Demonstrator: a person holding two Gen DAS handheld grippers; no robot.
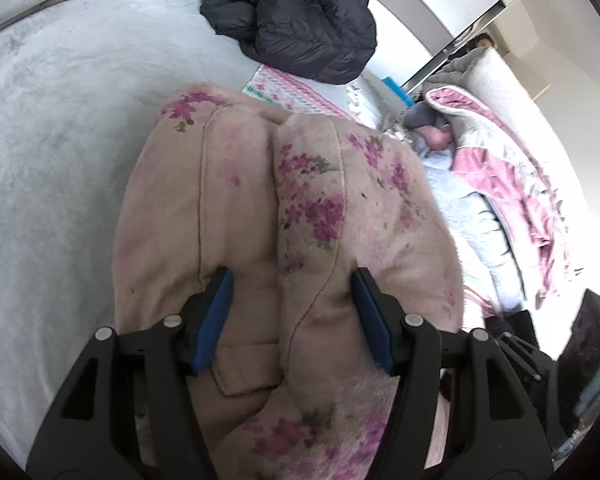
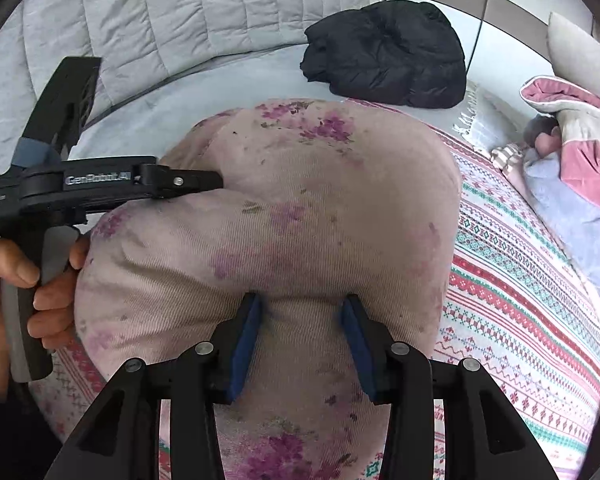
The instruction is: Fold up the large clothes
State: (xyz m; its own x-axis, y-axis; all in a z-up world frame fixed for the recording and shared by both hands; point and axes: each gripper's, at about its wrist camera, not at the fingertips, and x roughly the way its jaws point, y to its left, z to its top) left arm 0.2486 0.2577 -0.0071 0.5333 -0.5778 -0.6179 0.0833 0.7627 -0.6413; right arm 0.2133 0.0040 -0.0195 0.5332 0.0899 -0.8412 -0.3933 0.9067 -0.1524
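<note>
The pink floral padded garment lay bunched on the bed, partly over a patterned blanket, with a black puffer jacket well apart beyond it. The left gripper was clenched on a thick double fold of it; the right gripper pinched a ridge of the same cloth. Judged risks: the bulky padding could squeeze out from between the blue pads, or uneven pull between grippers could skew the fold. The blanket beneath might drag along.
</note>
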